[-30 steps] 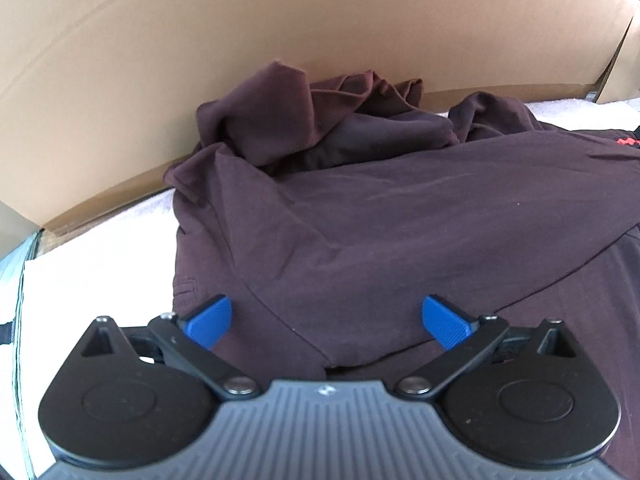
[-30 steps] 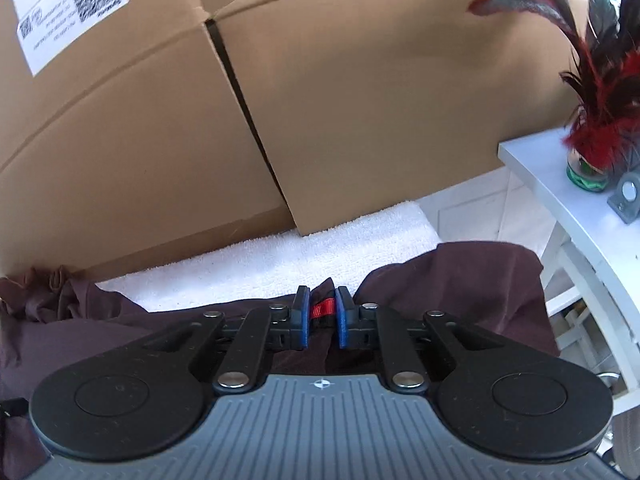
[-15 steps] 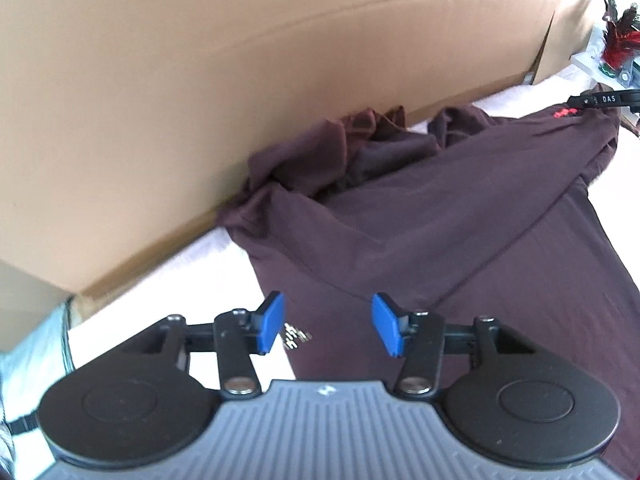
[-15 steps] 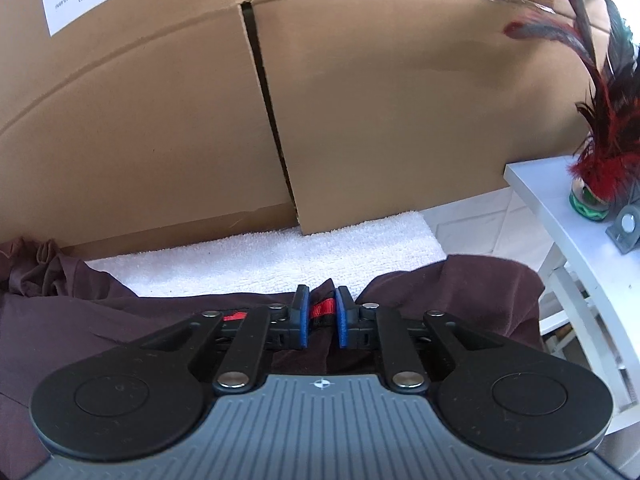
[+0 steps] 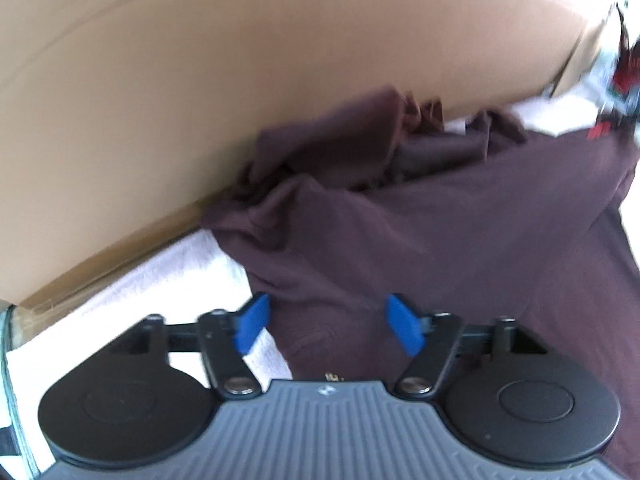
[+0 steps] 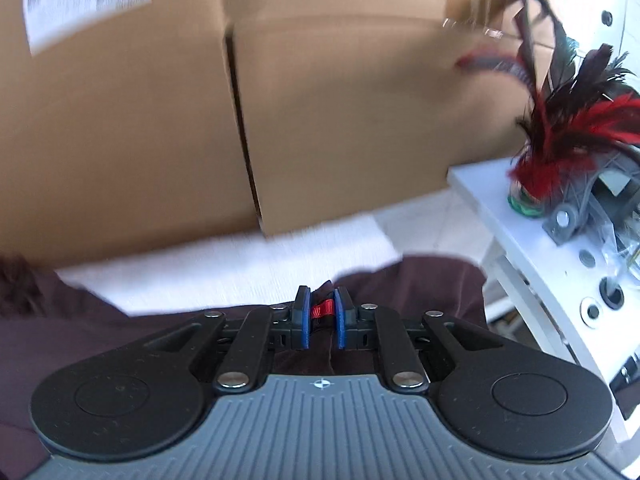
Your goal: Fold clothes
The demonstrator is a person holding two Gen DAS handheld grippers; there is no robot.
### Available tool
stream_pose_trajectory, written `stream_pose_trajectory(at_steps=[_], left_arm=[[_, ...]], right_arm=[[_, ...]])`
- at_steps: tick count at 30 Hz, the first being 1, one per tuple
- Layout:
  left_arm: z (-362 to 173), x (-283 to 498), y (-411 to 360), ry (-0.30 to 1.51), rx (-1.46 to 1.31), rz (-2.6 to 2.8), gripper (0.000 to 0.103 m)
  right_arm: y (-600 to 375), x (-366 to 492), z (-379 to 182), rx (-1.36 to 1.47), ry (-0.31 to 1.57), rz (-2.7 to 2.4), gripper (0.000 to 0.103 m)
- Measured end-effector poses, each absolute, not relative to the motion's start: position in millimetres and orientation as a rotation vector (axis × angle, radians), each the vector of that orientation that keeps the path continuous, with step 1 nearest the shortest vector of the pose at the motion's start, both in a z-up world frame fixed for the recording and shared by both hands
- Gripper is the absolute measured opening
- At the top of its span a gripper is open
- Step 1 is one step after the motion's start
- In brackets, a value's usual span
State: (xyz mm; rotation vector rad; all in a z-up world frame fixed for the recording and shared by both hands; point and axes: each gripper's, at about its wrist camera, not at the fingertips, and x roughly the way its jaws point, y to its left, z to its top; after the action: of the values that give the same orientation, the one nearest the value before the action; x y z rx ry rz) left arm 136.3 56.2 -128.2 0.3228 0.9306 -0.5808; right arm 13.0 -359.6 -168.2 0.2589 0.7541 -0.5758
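A dark maroon shirt (image 5: 440, 240) lies spread on a white towel (image 5: 168, 280), with a bunched part against the cardboard wall. My left gripper (image 5: 328, 322) is open and empty, its blue pads just above the shirt's near left edge. My right gripper (image 6: 321, 316) is shut on the shirt (image 6: 420, 284) at its red tag (image 6: 322, 307), holding that edge up. The red tag also shows far right in the left wrist view (image 5: 600, 131).
Cardboard boxes (image 6: 320, 128) wall the back. A white side table (image 6: 540, 264) at the right carries a red and black feather ornament (image 6: 560, 140) and small hardware. The white towel (image 6: 240, 264) covers the surface.
My left gripper narrowed, then widened again, and shifted over the shirt's left edge. My right gripper stayed shut on the tag and moved slightly; both views are motion blurred.
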Motion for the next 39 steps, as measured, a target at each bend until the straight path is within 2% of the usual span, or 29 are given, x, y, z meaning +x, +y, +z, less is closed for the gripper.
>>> stream_pose_trajectory(at_steps=[5, 12, 15, 16, 18, 21, 24, 28, 34, 39], left_arm=[[-132.0, 170.7, 52.6, 0.947, 0.314, -0.657, 0.059], [-126.2, 181.2, 63.2, 0.959, 0.253, -0.744, 0.059], [-108.8, 163.5, 72.3, 0.94, 0.199, -0.85, 0.072], [-108.2, 160.4, 72.2, 0.945, 0.196, -0.869, 0.072], [-113.1, 160.7, 67.8, 0.964, 0.208, -0.878, 0.072], [-126.2, 173.4, 57.7, 0.99, 0.241, -0.851, 0.064], [-128.5, 185.2, 54.1, 0.986, 0.253, -0.842, 0.064], [-122.1, 190.3, 54.9, 0.968, 0.33, -0.84, 0.071], [-100.7, 187.7, 70.9, 1.002, 0.307, -0.952, 0.07], [-101.9, 159.9, 57.0, 0.954, 0.553, -1.039, 0.066]], right_arm=[[-346.5, 21.3, -173.6, 0.202, 0.781, -0.637, 0.014], [-334.0, 11.8, -143.6, 0.186, 0.695, -0.696, 0.013], [-335.1, 13.9, -142.7, 0.168, 0.716, -0.712, 0.013], [-336.1, 14.6, -143.8, 0.17, 0.724, -0.727, 0.013], [-337.3, 16.3, -146.1, 0.174, 0.735, -0.753, 0.013], [-335.4, 16.6, -142.0, 0.2, 0.714, -0.777, 0.013], [-330.1, 14.3, -130.5, 0.213, 0.679, -0.78, 0.013], [-322.9, 9.3, -115.4, 0.22, 0.638, -0.761, 0.013], [-311.8, -1.3, -89.8, 0.297, 0.559, -0.693, 0.012], [-289.9, 1.7, -68.9, 0.352, 0.517, -0.591, 0.007]])
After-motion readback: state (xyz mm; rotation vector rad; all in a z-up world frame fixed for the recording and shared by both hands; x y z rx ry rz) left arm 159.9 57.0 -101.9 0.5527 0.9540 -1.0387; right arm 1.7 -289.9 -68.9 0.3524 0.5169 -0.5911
